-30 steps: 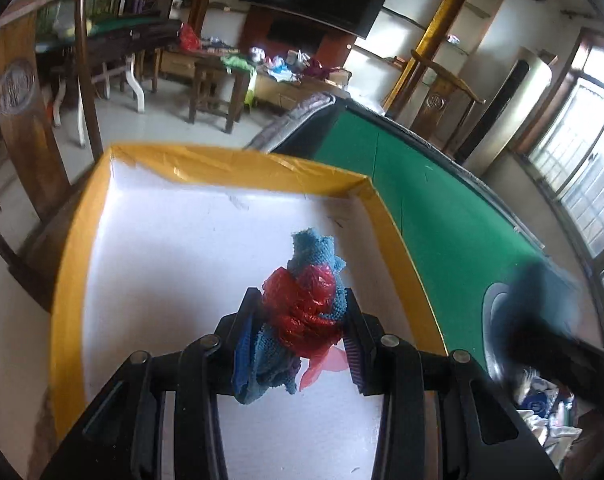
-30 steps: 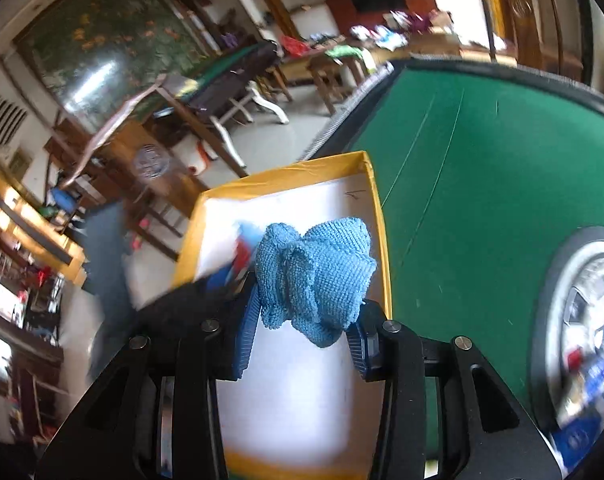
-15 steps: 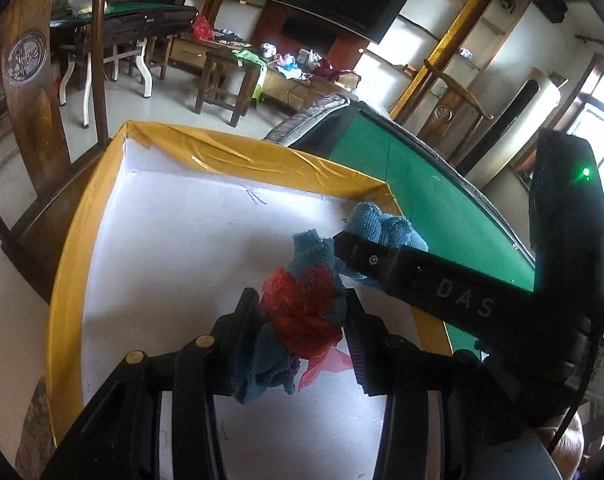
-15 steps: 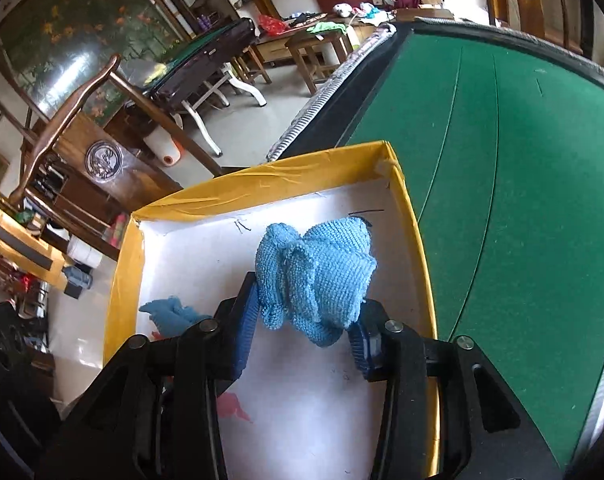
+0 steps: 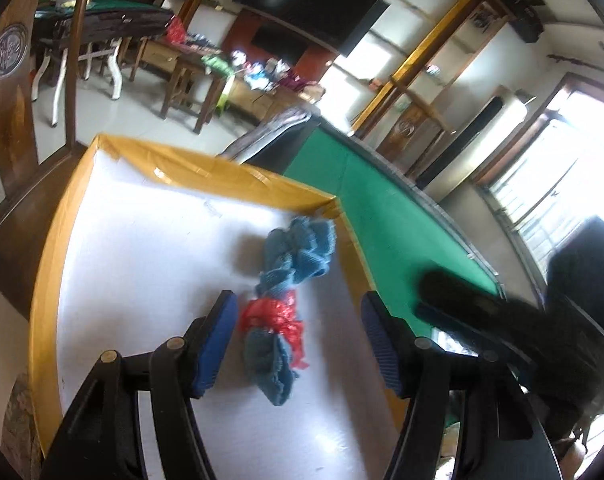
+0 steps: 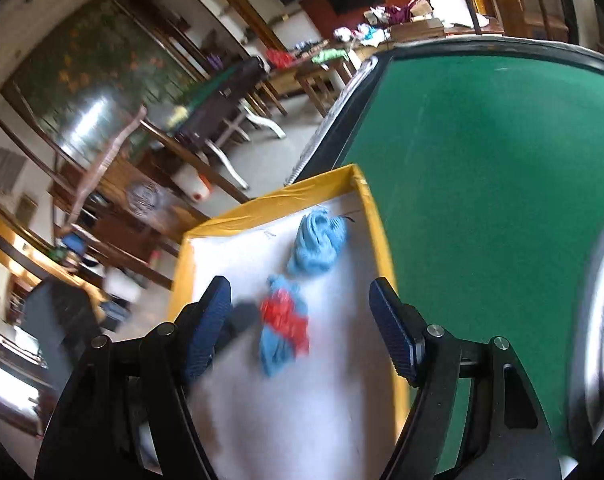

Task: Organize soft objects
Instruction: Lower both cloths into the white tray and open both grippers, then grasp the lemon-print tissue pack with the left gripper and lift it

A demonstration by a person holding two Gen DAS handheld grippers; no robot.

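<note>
Cloth lies loose in the tray now, out of both my claws. My left gripper (image 5: 298, 340) has just been opening; its jaws stand apart, and the blue cloth tied with red plastic (image 5: 276, 332) sits on the white floor of the tray between the blue pads (image 5: 216, 344) without either pad pressing on it. My right gripper (image 6: 302, 328) has also just been opening, jaws apart, and nothing is clamped in it; from its view the same red-wrapped bundle (image 6: 284, 326) shows between the fingers, lying flat on the tray floor below. The lighter blue knitted cloth (image 6: 318, 246) rests further in, close to the tray's far right corner, just beside the bundle; in the left view the two look as if they touch end to end (image 5: 302, 252), though blur keeps me from being sure. The yellow-rimmed tray (image 5: 206, 168) sits at the edge of the green felt table (image 6: 482, 160), with its right wall running along the felt. At the right of the left view, the dark body of my other gripper (image 5: 514, 320) shows blurred over the table.
</note>
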